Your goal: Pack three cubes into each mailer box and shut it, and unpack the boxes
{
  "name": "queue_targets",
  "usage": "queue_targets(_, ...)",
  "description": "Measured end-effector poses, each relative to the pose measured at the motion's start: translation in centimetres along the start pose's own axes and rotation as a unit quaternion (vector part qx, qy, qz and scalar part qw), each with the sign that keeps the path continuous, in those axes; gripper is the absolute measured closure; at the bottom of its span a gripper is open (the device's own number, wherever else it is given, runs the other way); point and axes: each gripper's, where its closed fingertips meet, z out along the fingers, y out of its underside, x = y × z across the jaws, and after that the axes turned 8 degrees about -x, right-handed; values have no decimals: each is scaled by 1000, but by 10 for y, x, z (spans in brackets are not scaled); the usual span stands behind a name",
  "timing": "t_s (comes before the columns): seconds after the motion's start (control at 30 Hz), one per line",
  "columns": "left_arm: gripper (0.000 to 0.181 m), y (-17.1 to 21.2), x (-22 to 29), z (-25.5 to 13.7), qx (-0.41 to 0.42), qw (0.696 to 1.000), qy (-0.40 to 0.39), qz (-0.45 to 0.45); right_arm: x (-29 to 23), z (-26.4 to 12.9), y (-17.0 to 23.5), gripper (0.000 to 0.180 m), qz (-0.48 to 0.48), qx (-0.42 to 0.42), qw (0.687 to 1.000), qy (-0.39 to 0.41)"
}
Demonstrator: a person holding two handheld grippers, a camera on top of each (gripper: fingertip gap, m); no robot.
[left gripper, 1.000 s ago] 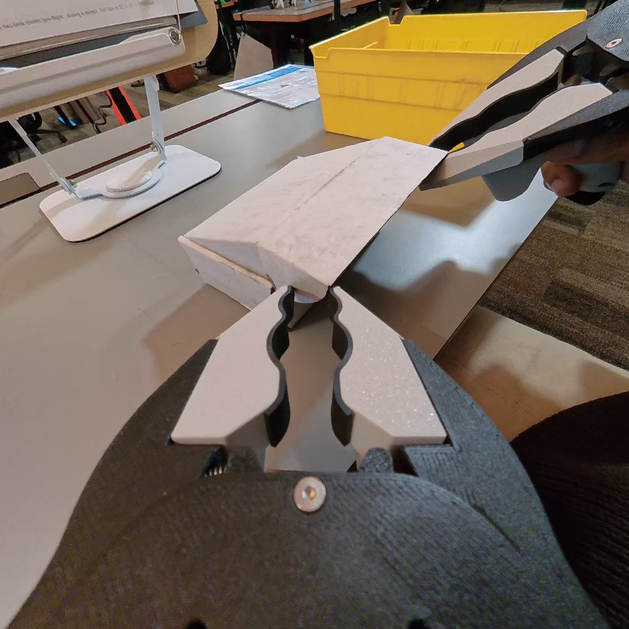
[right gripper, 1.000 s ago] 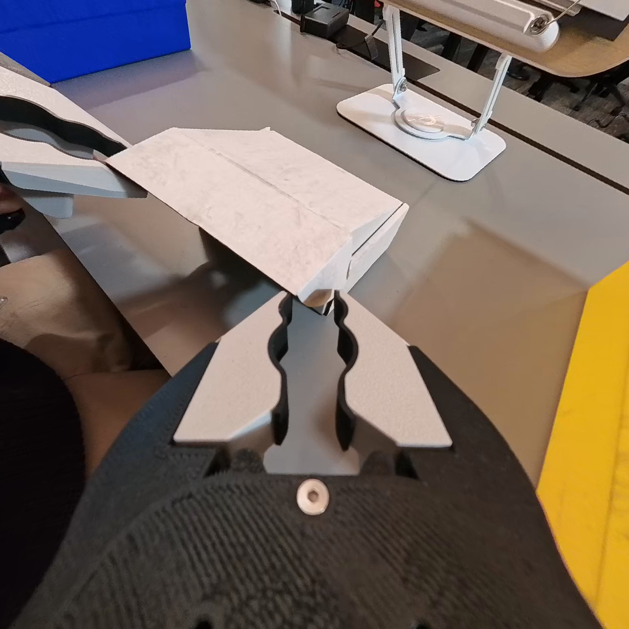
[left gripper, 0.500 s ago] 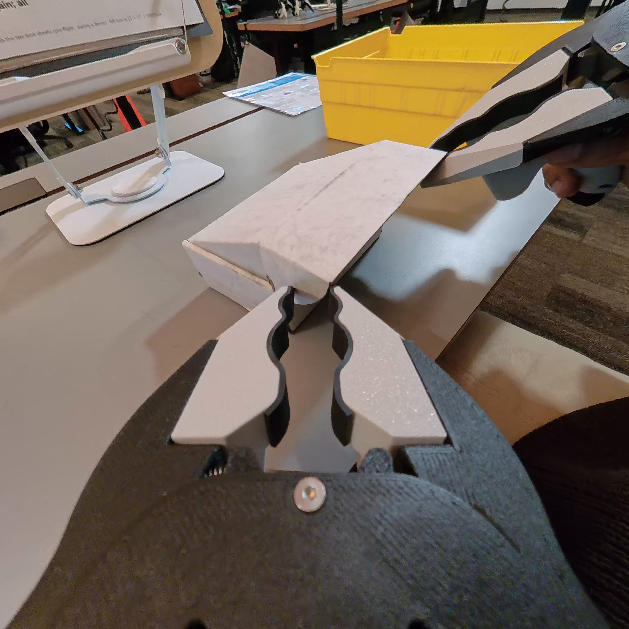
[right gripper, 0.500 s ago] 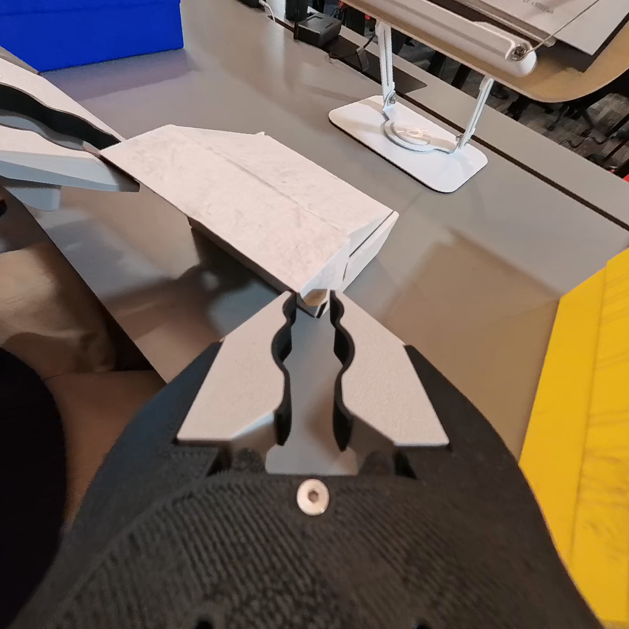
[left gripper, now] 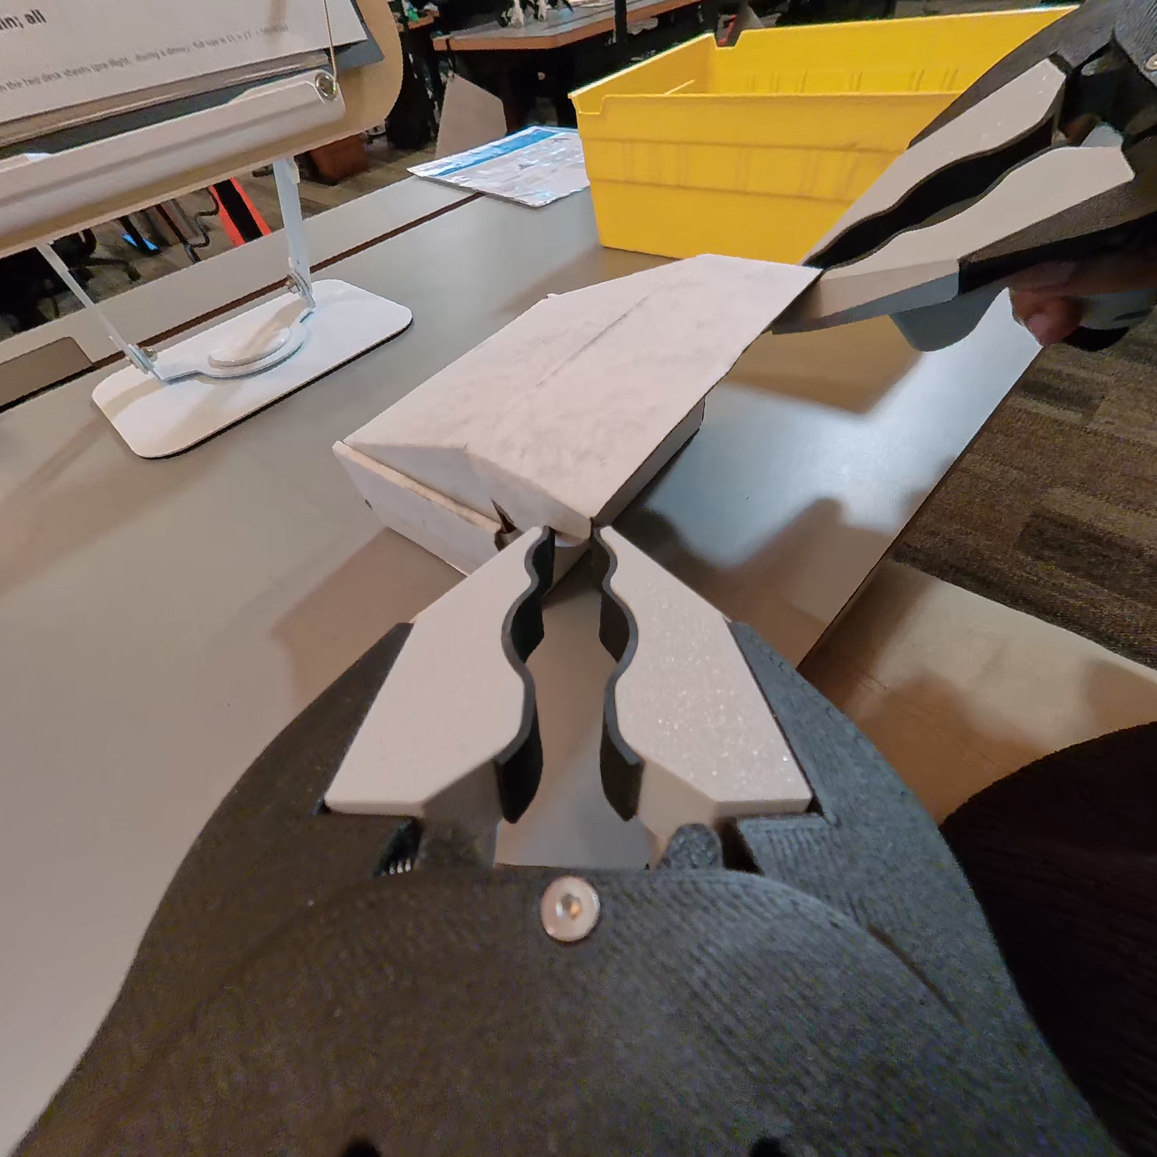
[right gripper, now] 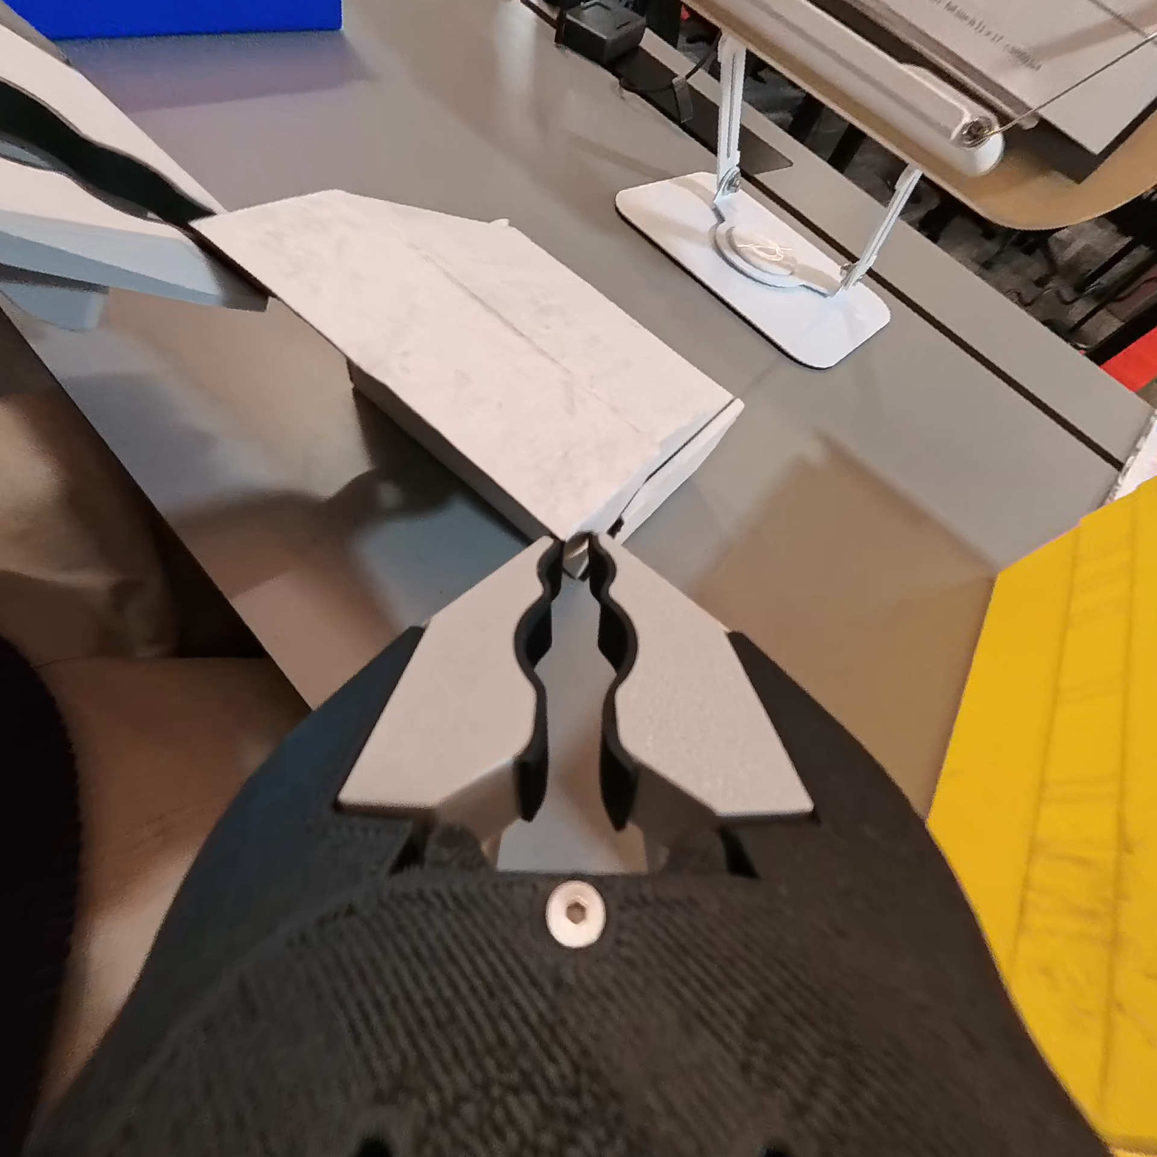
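A white mailer box [left gripper: 563, 388] lies on the grey table near its front edge, with its lid down and the front flap sticking out flat. My left gripper [left gripper: 571, 539] is shut on the near corner of that flap. My right gripper [right gripper: 575, 552] is shut on the flap's other corner. Each shows in the other's view: the right gripper [left gripper: 807, 288] at the far flap corner, the left gripper [right gripper: 213, 250] at the upper left. The box also shows in the right wrist view [right gripper: 488, 350]. No cubes are in sight; the inside of the box is hidden.
A yellow bin [left gripper: 751, 156] stands right of the box, also in the right wrist view [right gripper: 1064, 751]. A white document stand [left gripper: 250, 350] sits behind the box. A printed sheet [left gripper: 507, 166] lies further back. A blue bin [right gripper: 156, 12] is at the far left. The table edge [left gripper: 939, 501] runs close by the box. My right fingertips sit around 15 centimetres from my left ones.
Both grippers' fingers have narrowed onto the flap corners, the right one more clearly. The box and flap have stayed almost where they were.
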Motion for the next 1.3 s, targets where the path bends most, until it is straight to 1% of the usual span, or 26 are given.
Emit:
queue_targets(0.17, 177, 8, 0, 4, -22, 1000, 0, 2, -7, 5, 8, 174, 5, -25, 999, -21)
queue_targets(0.33, 177, 12, -1, 6, -34, 999, 6, -17, -8, 5, 8, 175, 16, -29, 999, -30)
queue_targets(0.5, 154, 11, -7, 6, -32, 999, -8, -23, -7, 4, 8, 175, 10, -32, 999, -23)
queue_targets(0.57, 149, 6, -7, 4, -17, 1000, -10, -23, -7, 4, 8, 176, 5, -33, 999, -18)
queue_targets(0.7, 160, -2, -8, 0, 7, 1000, -17, -13, -9, 3, 6, 176, 3, -33, 999, -21)
queue_targets(1.0, 165, -3, -10, -1, 11, 1000, -24, -4, -17, -3, 1, 176, 51, -33, 996, -65)
queue_targets(1.17, 167, 6, -12, 4, -14, 999, -29, 9, -26, 5, 13, 179, 78, -60, 990, -104)
queue_targets(1.3, 166, 15, -10, 9, -37, 999, -24, 16, -23, 11, 19, 180, 72, -64, 991, -90)
